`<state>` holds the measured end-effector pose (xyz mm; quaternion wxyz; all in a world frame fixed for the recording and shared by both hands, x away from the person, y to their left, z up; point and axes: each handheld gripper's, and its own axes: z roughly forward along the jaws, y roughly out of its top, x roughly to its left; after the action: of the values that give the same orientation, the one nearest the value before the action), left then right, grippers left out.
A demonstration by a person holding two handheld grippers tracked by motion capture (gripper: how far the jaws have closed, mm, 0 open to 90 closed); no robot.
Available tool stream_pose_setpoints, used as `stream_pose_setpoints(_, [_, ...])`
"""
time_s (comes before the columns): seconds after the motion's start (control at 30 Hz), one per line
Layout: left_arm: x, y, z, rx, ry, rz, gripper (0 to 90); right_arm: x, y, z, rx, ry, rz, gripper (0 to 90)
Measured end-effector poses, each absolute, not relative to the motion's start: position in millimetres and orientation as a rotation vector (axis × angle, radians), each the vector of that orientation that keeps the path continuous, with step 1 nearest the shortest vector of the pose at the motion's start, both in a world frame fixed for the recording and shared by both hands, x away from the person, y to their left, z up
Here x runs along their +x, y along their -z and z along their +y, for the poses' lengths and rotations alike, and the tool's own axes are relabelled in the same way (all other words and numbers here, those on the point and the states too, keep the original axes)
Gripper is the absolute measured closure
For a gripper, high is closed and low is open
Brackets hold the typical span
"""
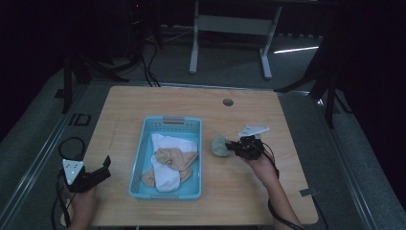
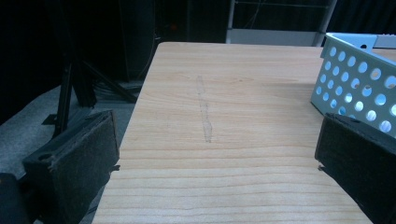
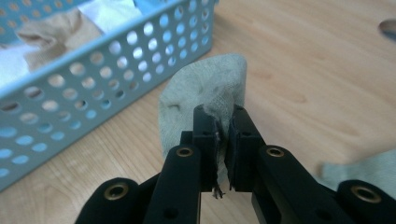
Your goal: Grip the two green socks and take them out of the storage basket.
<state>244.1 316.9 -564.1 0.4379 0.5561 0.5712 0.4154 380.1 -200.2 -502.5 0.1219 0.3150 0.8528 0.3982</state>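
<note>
Clamped between the right gripper's point(image 3: 223, 135) black jaws, a crumpled grey-green fabric sock point(image 3: 205, 98) is hanging just right of the perforated light-blue plastic basket point(image 1: 143, 158) — apparently being set down on the pale wooden table point(image 1: 239, 191). Releasing it seems next. Left gripper point(image 2: 217, 154) is waiting near the table's left edge, jaws wide, empty — no writing is showing anywhere.

Open tabletop point(image 1: 143, 103) along the far edge and down both side edges – blocked mid-table by the blue basket point(image 1: 139, 158), piled with socks point(image 1: 170, 160).
</note>
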Motion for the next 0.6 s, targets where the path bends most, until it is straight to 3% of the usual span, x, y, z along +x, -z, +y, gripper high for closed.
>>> stream_pose_setpoints(0.37, [244, 564, 317, 1.379, -1.031, 1.421, 0.0, 376, 532, -195, 0.946, -1.141, 2.566, 82.0])
stream_pose_setpoints(0.53, [244, 564, 317, 1.38, -1.031, 1.422, 0.0, 373, 525, -196, 0.921, -1.175, 2.576, 68.1])
stream_pose_setpoints(0.6, [244, 564, 317, 1.38, -1.031, 1.423, 0.0, 372, 520, -196, 0.902, -1.182, 2.57, 58.5])
